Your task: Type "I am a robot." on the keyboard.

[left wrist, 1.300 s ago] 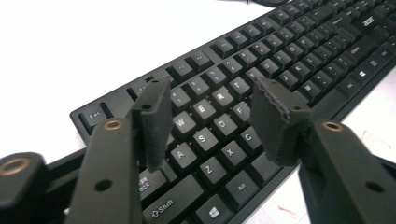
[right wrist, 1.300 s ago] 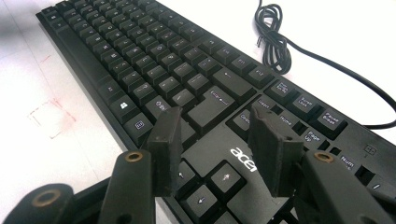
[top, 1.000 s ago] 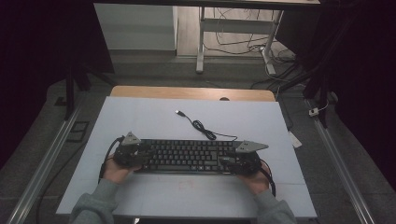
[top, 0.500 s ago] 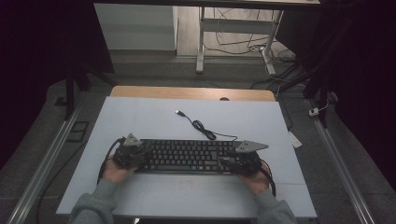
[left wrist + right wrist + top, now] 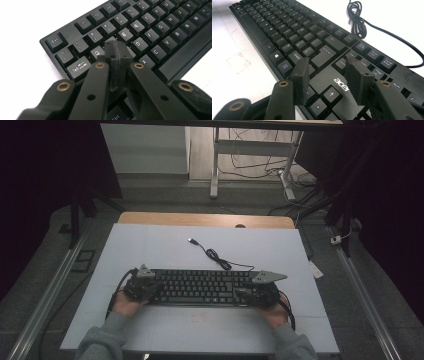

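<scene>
Now, keyboard (image 5: 205, 287): a full-size black board, long and flat, lying flat on the surface with its long edge running from 9 o'clock to 3 o'clock, in the near half of the high view.
Keys (image 5: 147, 35): matt black plastic caps, squarish with softly rounded corners, white letters printed on top; a long smooth space bar (image 5: 187, 50) runs toward 3 o'clock in the left gripper view.
Badge (image 5: 342, 83): a white maker's mark on the bare flat panel above the arrow keys (image 5: 329, 96).
Cable (image 5: 215, 255): a thin black cord, loosely knotted in the middle, trailing from the board's far edge toward 11 o'clock and ending in a small plug (image 5: 190, 240).
Surface (image 5: 150, 245): pale, smooth, rectangular sheet, with a faint reddish square mark (image 5: 199, 316) at 6 o'clock of the keyboard.
Left claw (image 5: 115, 47): jaws pressed together, nothing between them, their joined tip down among the keys beside Q, at the board's 9 o'clock end.
Right claw (image 5: 328, 72): jaws set apart, gripping nothing, poised over the badge panel at the board's 3 o'clock end; whether they touch it I cannot tell.
Claw build: black arms with brass-coloured rivets, blocky pads with rough, layered edges.
Hands (image 5: 125, 305): one behind each claw, in grey sleeves (image 5: 100, 342).
</scene>
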Action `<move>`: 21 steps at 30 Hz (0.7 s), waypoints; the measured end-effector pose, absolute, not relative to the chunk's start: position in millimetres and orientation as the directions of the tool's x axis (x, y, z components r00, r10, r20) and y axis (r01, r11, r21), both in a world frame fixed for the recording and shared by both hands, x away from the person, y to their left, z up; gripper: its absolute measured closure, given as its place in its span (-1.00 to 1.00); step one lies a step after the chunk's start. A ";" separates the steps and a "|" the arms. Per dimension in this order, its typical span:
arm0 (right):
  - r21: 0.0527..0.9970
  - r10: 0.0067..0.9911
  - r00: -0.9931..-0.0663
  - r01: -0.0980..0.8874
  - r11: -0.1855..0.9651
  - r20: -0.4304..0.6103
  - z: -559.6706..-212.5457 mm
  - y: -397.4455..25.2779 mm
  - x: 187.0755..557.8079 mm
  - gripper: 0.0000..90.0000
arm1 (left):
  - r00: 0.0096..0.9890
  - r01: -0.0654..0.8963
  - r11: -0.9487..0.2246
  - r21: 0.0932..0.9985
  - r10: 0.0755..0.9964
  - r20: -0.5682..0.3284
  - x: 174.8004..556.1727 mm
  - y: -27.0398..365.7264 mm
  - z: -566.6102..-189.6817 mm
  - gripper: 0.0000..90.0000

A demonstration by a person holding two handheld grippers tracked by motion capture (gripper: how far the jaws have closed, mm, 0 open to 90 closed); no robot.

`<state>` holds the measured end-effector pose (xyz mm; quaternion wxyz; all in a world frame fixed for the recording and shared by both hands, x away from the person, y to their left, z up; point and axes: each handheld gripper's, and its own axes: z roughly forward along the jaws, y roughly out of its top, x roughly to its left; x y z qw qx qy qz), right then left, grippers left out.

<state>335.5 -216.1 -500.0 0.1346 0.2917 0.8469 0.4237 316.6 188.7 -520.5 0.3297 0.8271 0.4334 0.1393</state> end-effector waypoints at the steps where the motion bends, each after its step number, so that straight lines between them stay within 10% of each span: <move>1: 0.796 0.608 -0.794 0.380 0.471 0.019 -500.0 -216.0 335.5 0.21 | 0.586 0.625 -0.406 0.667 0.808 -0.057 316.6 188.5 -520.7 0.97; 21: 0.796 0.610 -0.792 0.380 0.470 0.018 -500.1 -217.0 336.1 0.21 | 0.573 0.573 -0.323 0.753 0.815 -0.087 310.7 196.3 -504.3 0.79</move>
